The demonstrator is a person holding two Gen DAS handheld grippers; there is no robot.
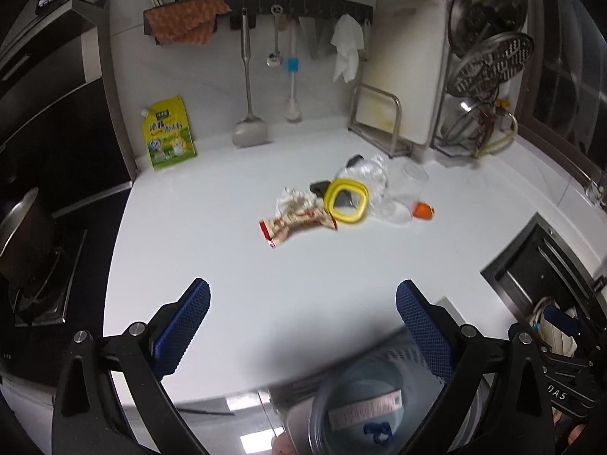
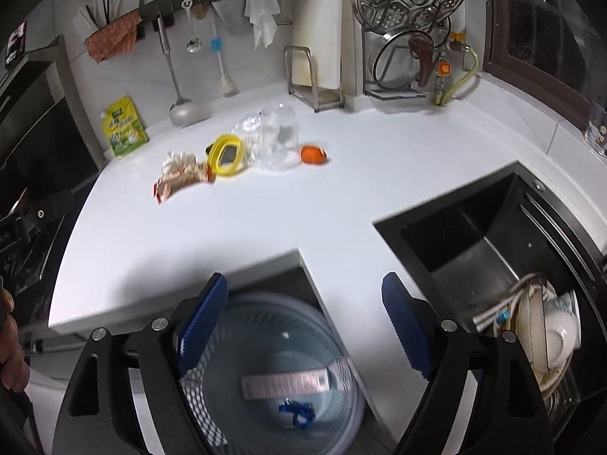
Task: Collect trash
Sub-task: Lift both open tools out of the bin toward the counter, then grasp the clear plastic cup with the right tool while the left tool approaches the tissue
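Both grippers, left [image 1: 303, 295] and right [image 2: 305, 290], agape, empty; white counter [image 1: 235, 265], trash pile [image 1: 334, 201], sink [image 2: 474, 242].

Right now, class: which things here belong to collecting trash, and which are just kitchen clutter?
Belongs: snack wrapper, yellow ring, crumpled clear plastic, orange scrap, waste bin.
Lying about: yellow pouch, white cloth, dishes in sink.

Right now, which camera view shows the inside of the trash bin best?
The right wrist view: the trash bin lies between the open right gripper fingers, with its bottom, a pink strip and blue scrap visible. The left wrist view shows only part of it, blurred, at the lower edge.
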